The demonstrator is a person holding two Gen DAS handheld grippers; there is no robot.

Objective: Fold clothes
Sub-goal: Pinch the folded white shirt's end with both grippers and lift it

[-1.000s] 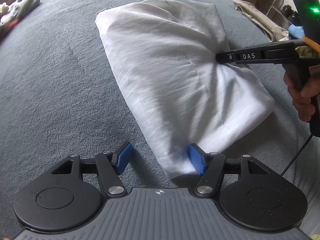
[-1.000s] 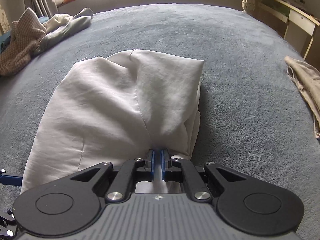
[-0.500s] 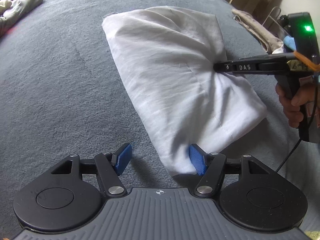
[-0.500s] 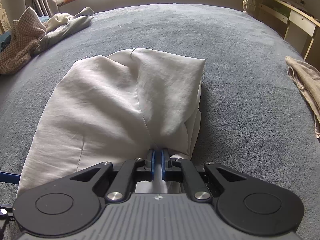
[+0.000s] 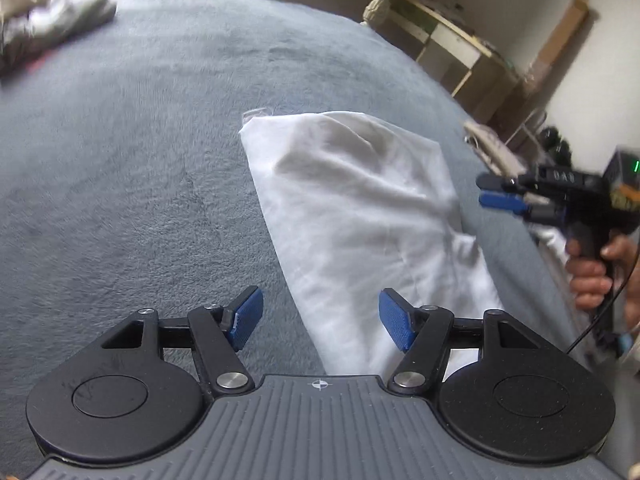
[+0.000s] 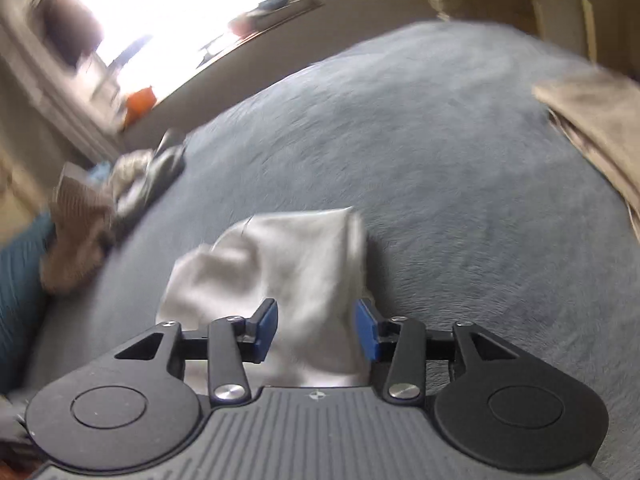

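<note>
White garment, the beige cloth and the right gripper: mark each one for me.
white garment (image 5: 360, 216): left wrist view, middle of its folded top layer.
beige cloth (image 6: 596, 120): right wrist view, its flat upper surface at the blanket's right edge.
right gripper (image 6: 316, 330): right wrist view, midway between its blue fingertips, jaws opening.

Each gripper is a ribbed grey body with two round black discs, black linkage arms on silver screws and blue textured fingertip pads; the right gripper carries white lettering, a green light and a black cable below its handle
</note>
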